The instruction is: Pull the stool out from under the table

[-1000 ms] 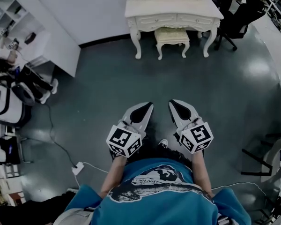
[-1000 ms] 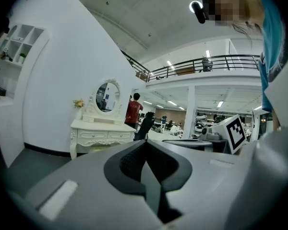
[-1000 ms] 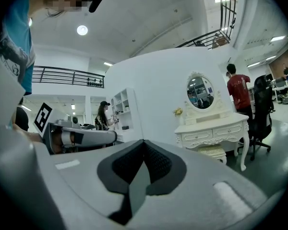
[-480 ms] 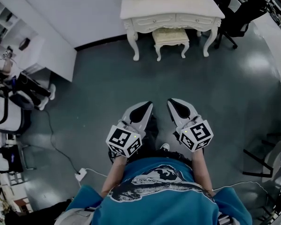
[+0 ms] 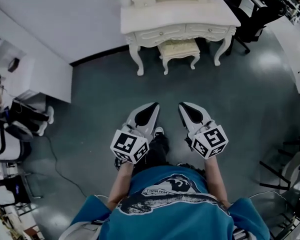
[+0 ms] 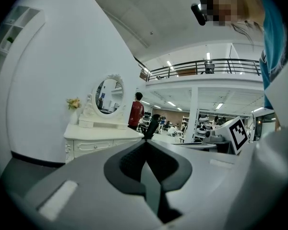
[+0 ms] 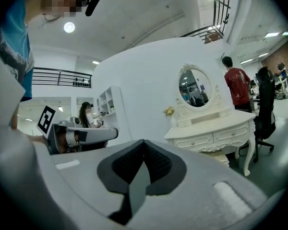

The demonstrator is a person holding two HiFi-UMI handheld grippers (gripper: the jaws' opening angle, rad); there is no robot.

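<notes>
A cream stool [image 5: 179, 48] with a padded seat stands tucked partly under the white dressing table [image 5: 140, 19] at the top of the head view. The table [image 7: 209, 128] and the stool [image 7: 224, 158] also show in the right gripper view; the left gripper view catches the table [image 6: 96, 137] with its oval mirror. My left gripper [image 5: 155, 105] and right gripper [image 5: 181, 106] are held side by side in front of my chest, far short of the stool. Both are shut with nothing between the jaws.
A black office chair [image 5: 255, 21] stands right of the table. White cabinets [image 5: 25, 79] and equipment with cables [image 5: 10, 134] line the left. More chair frames [image 5: 290, 169] sit at the right edge. Grey floor [image 5: 190, 89] lies between me and the stool. A person in red [image 7: 237, 90] stands beyond the table.
I have stepped forward and a little left: the table and stool sit slightly nearer and more to the left in the head view. Both grippers stay shut, held as before.
</notes>
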